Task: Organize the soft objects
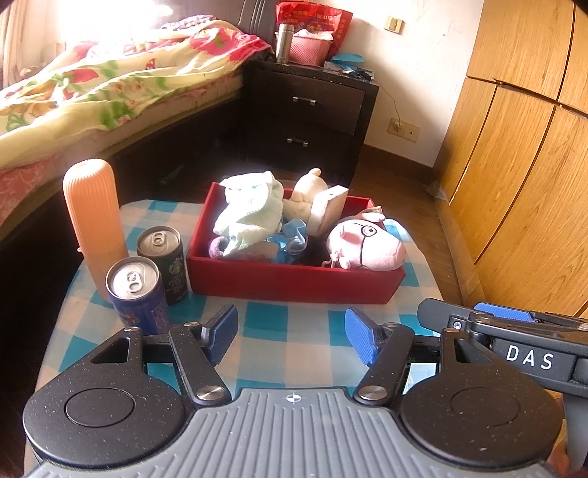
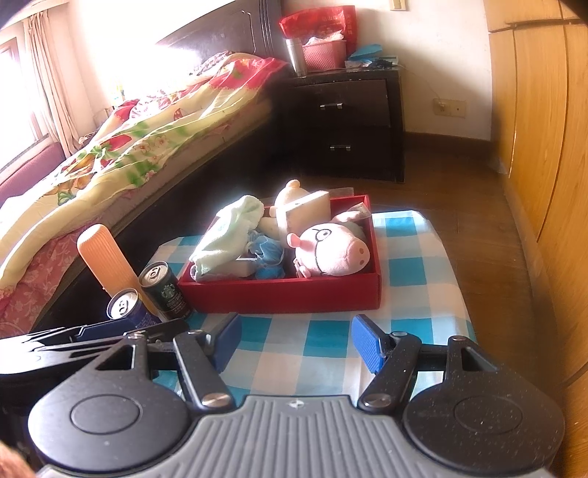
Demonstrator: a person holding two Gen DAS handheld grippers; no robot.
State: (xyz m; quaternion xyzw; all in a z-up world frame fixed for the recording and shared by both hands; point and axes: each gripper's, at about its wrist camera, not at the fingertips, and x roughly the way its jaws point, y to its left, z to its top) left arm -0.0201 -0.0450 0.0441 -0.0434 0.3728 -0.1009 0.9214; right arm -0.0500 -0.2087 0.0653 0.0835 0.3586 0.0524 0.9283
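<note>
On the side of my right gripper (image 1: 529, 327), which lies just right of my left one, white letters spell "DAS". Ahead and to the left of my left gripper (image 1: 290, 336), the dark green can (image 1: 163, 263) carries the round Starbucks emblem with small white print under it that I cannot make out; the same emblem shows from my right gripper's view. The blue can (image 1: 137, 294) beside it has lettering too blurred to read. Far ahead, on the nightstand, the red bag (image 1: 312, 18) bears pale Chinese characters and some digits, too small to read with certainty.
</note>
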